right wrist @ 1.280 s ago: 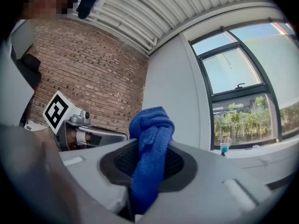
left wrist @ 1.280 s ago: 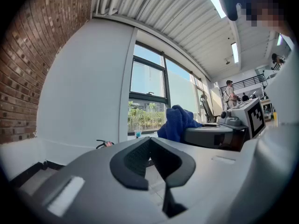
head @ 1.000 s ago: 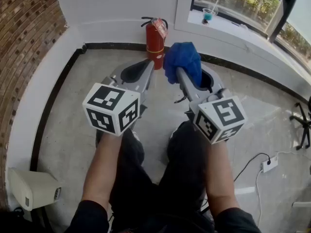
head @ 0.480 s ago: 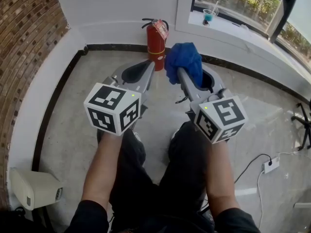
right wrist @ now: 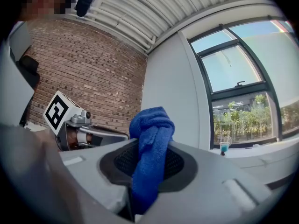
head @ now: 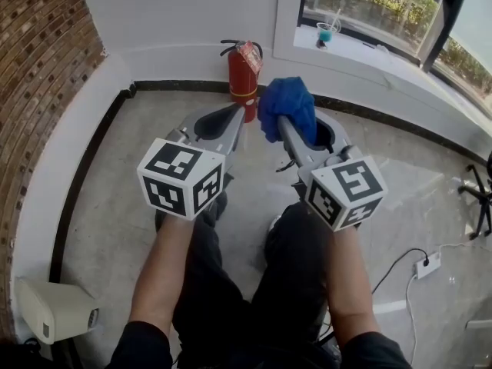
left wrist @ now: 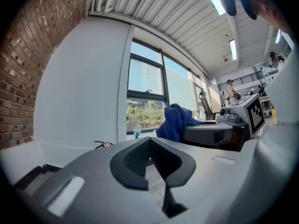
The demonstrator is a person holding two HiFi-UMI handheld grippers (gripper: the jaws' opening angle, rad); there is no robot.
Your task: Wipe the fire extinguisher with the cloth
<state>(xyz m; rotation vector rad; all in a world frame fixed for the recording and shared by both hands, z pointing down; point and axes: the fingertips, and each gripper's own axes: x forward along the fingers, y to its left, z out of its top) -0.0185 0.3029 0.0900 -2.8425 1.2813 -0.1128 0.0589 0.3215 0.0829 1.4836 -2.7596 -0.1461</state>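
Fire extinguisher (head: pixel 244 74), red, stands upright against the white wall (head: pixel 177 21). Right gripper (head: pixel 283 125) jaws pinch a bunched blue cloth (head: pixel 288 104); left gripper (head: pixel 237 115) jaws sit closed, empty. Little has shifted since.

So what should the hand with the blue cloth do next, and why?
Probably carry the right gripper forward toward the red fire extinguisher standing by the wall. Its jaws are shut on the blue cloth, but the cloth looks short of the extinguisher, not touching it, so wiping cannot start yet.
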